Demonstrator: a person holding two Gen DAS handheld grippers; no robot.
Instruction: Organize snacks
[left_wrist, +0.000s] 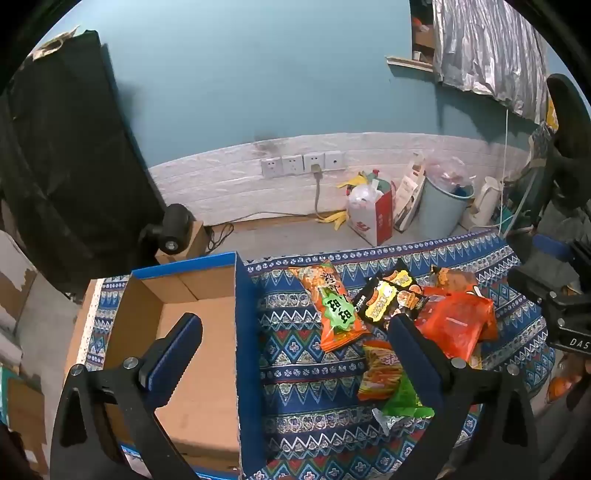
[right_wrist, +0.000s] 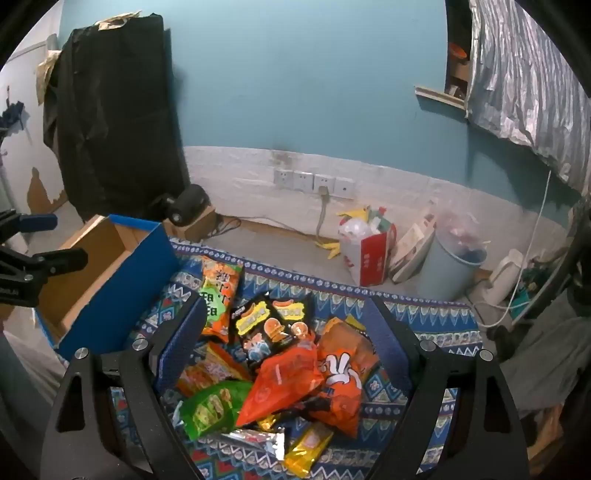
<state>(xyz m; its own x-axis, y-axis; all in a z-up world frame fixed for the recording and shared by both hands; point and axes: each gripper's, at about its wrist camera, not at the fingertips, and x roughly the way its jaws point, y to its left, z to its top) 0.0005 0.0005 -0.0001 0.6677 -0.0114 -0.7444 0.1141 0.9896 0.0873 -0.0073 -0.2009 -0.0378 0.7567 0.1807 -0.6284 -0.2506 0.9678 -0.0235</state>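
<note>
Patterned blue cloth on the table, teal wall behind. Empty cardboard box under the left gripper, snack packets heaped between the right gripper fingers. Both spread wide, pinching nothing.

Bench: covered with a blue patterned cloth.
Lying on it:
- open blue cardboard box, brown inside, left of frame;
- heap of snack packets, centre to right: orange-and-green packet, black-and-yellow packet, plain orange bag, green packet, yellow packet at lower centre.
</note>
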